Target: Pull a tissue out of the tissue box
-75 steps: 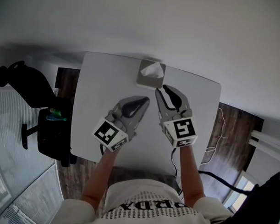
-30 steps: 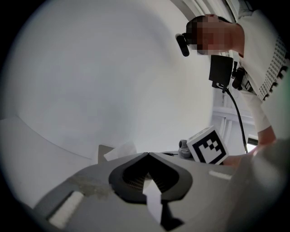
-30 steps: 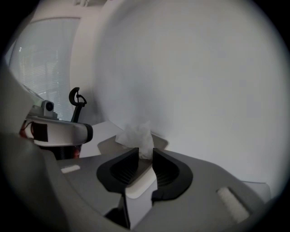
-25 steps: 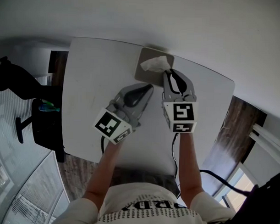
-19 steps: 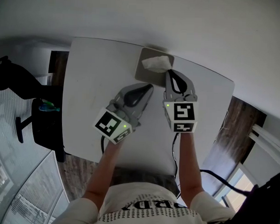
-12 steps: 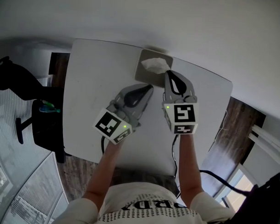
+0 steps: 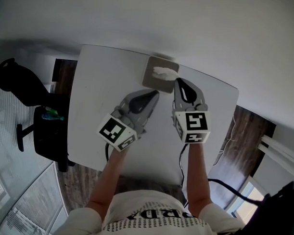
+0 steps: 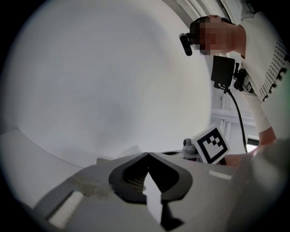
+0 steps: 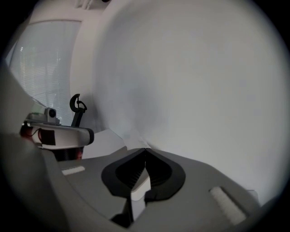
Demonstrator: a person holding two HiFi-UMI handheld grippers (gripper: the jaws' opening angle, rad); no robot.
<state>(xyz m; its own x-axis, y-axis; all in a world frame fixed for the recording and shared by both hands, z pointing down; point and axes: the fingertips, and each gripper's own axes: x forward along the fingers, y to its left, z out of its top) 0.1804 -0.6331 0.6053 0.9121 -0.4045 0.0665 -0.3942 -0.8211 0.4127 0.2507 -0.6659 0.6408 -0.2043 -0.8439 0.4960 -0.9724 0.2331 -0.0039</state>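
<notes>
White table [image 7: 97,103] fills the middle of the head view, its far edge close to a pale wall. We hold both tools above it.

Left gripper [image 7: 156,93]: jaws fully together with nothing between them. The tip hangs just beside the near edge of the box and is idle.

Right gripper [image 7: 177,80]: jaws pressed together as well. In the right gripper view a pale fold of paper runs straight into the tips, so we read it as pinching a corner of the tissue.

Tissue box [image 7: 150,82]: grey and squarish, lying flat at the table's far edge.

Tissue [image 7: 163,71]: it sits on top of the box, at the opening.

Progress, as we judge it: the grasp is made and the pull has barely begun. Most of the sheet is still at the box. What remains is to draw it up and away until it comes free.

Look of the sheet: white, thin and rumpled, stretched sideways into a short strip towards the right gripper's tips.
</notes>
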